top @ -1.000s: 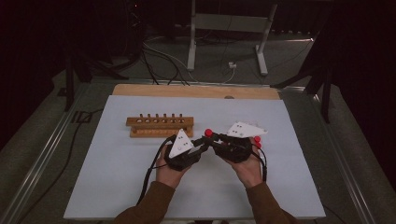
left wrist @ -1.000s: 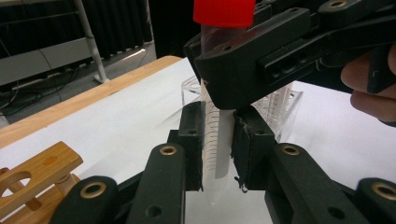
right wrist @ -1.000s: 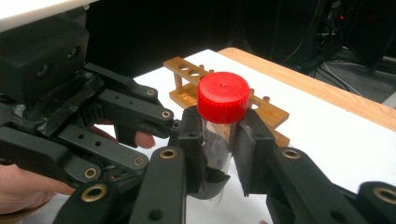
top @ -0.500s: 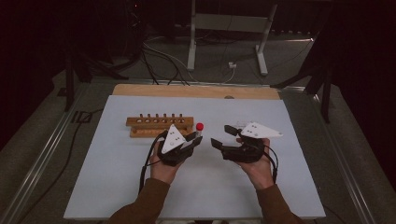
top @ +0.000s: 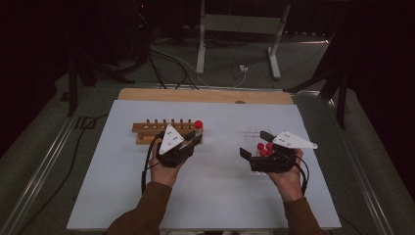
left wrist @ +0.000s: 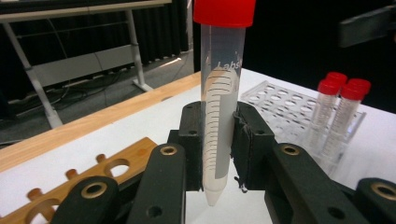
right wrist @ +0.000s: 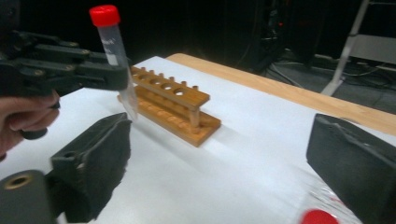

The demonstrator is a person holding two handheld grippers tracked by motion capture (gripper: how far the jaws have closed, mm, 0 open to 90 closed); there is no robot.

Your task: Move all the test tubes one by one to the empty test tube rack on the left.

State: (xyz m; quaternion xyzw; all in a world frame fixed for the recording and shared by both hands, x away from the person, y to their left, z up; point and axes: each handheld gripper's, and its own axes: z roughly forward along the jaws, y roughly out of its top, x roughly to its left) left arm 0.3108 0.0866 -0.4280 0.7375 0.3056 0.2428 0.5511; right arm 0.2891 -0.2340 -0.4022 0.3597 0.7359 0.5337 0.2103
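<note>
A clear tube with a red cap (left wrist: 219, 107) stands upright between the pads of my left gripper (left wrist: 219, 149), which is shut on its lower half. In the high view this gripper (top: 195, 139) holds the tube (top: 197, 125) at the right end of the wooden rack (top: 164, 128). My right gripper (top: 254, 145) is at the right, beside a clear plastic rack (top: 253, 132) holding three red-capped tubes (top: 264, 148). Its jaws have just been opening and stand wide apart (right wrist: 219, 163) with only bare mat between them.
The wooden rack (right wrist: 173, 107) has a row of vacant holes. A white mat (top: 220, 186) covers the table, with a wooden strip (top: 205, 95) along its far edge. Cables trail from both grippers. A metal stand (top: 235, 24) is on the floor beyond.
The two hands were together at mid-table and have parted. The left one carried the tube left to the wooden rack's end. The right one moved right and its jaws spread.
</note>
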